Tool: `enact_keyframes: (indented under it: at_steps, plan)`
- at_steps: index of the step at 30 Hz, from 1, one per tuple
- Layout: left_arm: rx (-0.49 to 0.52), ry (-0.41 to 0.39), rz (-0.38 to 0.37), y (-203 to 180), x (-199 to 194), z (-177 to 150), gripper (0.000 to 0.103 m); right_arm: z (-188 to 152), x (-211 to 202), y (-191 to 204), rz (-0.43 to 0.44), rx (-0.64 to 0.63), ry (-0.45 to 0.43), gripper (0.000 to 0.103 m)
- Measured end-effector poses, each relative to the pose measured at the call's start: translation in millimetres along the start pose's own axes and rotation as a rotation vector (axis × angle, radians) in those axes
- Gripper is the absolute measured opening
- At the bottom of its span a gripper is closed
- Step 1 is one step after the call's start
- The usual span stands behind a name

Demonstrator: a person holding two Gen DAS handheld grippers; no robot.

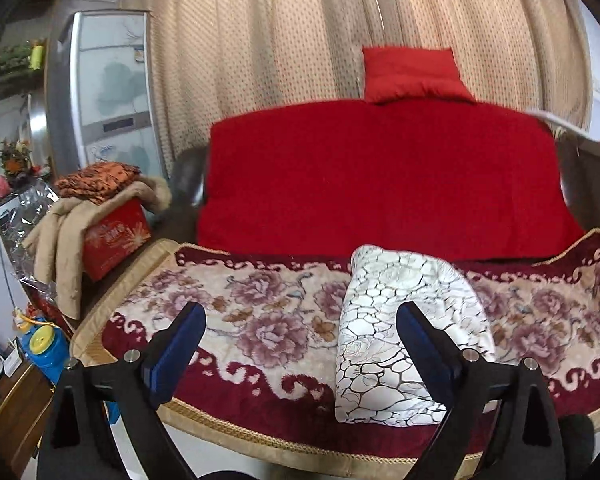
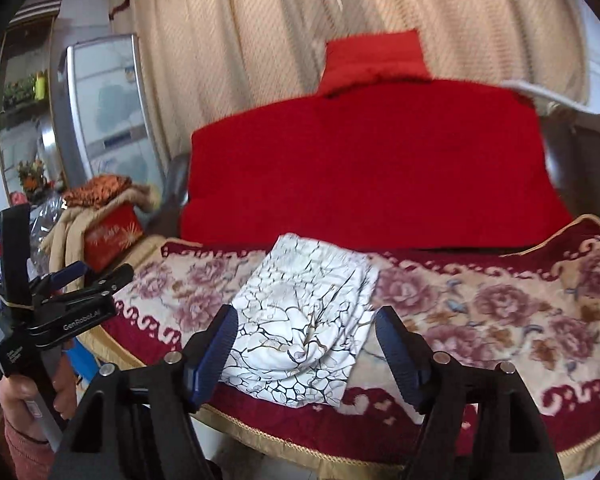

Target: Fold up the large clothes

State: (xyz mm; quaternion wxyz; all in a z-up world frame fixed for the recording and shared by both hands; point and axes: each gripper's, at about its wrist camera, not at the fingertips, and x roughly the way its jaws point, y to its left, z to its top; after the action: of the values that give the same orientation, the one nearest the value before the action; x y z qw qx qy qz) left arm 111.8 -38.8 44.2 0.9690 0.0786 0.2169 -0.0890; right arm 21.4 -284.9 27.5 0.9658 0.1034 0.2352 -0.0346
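A white garment with a dark crackle print (image 1: pixel 404 332) lies folded into a compact rectangle on the floral sofa seat cover (image 1: pixel 260 312). It also shows in the right wrist view (image 2: pixel 304 320). My left gripper (image 1: pixel 300 312) is open and empty, held above the seat with the garment at its right finger. My right gripper (image 2: pixel 306 320) is open and empty, its fingers either side of the garment's near end, above it. The left gripper (image 2: pixel 96 270) shows at the left edge of the right wrist view, in a hand.
A red blanket (image 1: pixel 380 176) covers the sofa back, with a red cushion (image 1: pixel 412 74) on top. A beige coat (image 1: pixel 76 224) and a red box (image 1: pixel 116 236) are piled at the sofa's left end. A fridge (image 1: pixel 112 92) and curtains (image 1: pixel 300 20) stand behind.
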Motion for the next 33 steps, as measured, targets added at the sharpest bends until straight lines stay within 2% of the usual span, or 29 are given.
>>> enact_keyframes:
  at_steps: [3, 6, 9, 21, 33]
  plan:
    - [-0.002, -0.035, 0.038, 7.9, -25.6, 4.4, 0.103, 1.7, -27.3, 5.6, -0.03, -0.003, -0.029, 0.076]
    - [0.016, -0.093, 0.088, 11.8, -51.5, 6.0, 0.103, 0.4, -49.1, 13.8, -0.025, 0.005, -0.049, 0.079]
    - [0.034, -0.105, 0.102, 14.5, -69.2, 7.7, 0.103, -2.2, -58.2, 20.3, -0.034, 0.007, -0.059, 0.079]
    - [0.024, -0.169, 0.12, 22.9, -120.9, 16.3, 0.103, -17.0, -78.1, 41.8, -0.032, 0.054, -0.049, 0.079]
    - [0.012, -0.229, 0.126, 32.4, -151.8, 22.2, 0.103, -1.4, -111.4, 57.6, -0.022, 0.053, -0.139, 0.079]
